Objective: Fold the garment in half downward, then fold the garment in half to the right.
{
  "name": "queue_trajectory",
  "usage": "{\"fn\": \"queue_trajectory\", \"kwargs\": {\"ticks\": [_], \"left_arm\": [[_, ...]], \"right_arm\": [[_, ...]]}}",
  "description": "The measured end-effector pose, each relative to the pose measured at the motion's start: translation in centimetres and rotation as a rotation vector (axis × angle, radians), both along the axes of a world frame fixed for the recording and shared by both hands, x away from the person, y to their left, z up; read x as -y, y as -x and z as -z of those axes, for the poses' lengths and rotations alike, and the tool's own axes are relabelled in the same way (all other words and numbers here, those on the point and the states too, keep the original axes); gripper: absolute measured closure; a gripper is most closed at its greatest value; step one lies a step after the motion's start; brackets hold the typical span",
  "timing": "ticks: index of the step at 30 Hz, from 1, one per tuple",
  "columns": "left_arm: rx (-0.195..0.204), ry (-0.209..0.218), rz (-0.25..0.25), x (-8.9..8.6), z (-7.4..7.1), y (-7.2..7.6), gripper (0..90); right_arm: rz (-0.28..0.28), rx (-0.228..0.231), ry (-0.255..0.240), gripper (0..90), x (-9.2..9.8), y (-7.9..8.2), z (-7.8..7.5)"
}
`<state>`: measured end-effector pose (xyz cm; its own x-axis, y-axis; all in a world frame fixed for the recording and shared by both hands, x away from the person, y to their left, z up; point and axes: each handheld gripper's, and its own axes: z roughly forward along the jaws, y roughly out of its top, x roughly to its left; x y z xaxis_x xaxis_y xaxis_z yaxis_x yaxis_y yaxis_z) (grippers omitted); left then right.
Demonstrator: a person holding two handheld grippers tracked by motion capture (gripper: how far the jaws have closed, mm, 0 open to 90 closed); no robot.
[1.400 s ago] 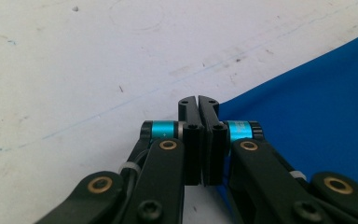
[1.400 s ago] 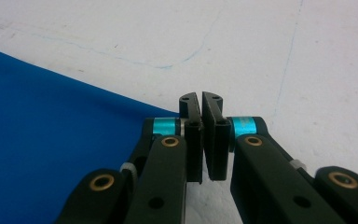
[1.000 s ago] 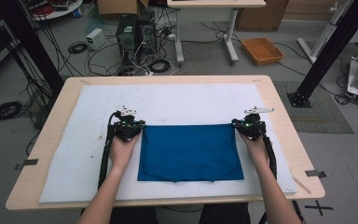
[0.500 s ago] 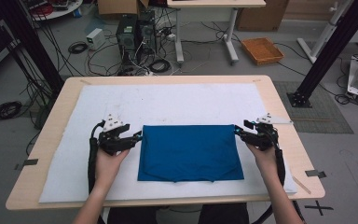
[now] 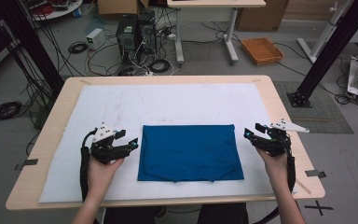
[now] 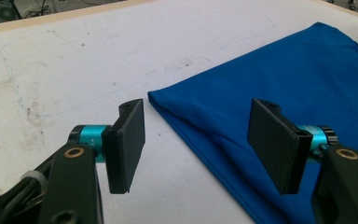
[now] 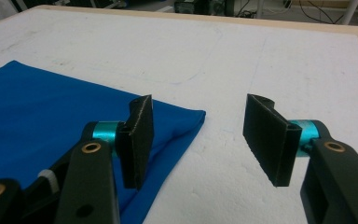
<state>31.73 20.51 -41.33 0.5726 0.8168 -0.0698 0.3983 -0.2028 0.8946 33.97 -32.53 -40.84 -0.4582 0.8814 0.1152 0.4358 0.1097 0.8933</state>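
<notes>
Folded blue cloth (image 5: 189, 151) flat on the white mat (image 5: 168, 105), at the middle near part of the table (image 5: 279, 116). Left gripper (image 5: 131, 143) just left of the cloth, jaws wide apart and just opened, nothing between. Right gripper (image 5: 253, 134) just right of the cloth, jaws also apart, just opened, empty. Both off the cloth.

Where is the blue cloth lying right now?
In the high view, the blue cloth lies flat on the white mat, between the left claw and right claw.
</notes>
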Motion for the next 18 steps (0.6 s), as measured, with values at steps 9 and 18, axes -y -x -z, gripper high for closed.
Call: {"fn": "queue_trajectory", "kwargs": {"ticks": [9,18], "left_arm": [[0.004,-0.003,0.014,1.0,-0.2,0.6,36.9],[-0.091,0.021,-0.009,1.6,0.4,1.2,37.6]], "right_arm": [[0.007,0.018,0.003,42.3,0.2,0.1,-0.3],[0.019,0.022,0.01,42.1,0.5,0.2,-0.2]]}}
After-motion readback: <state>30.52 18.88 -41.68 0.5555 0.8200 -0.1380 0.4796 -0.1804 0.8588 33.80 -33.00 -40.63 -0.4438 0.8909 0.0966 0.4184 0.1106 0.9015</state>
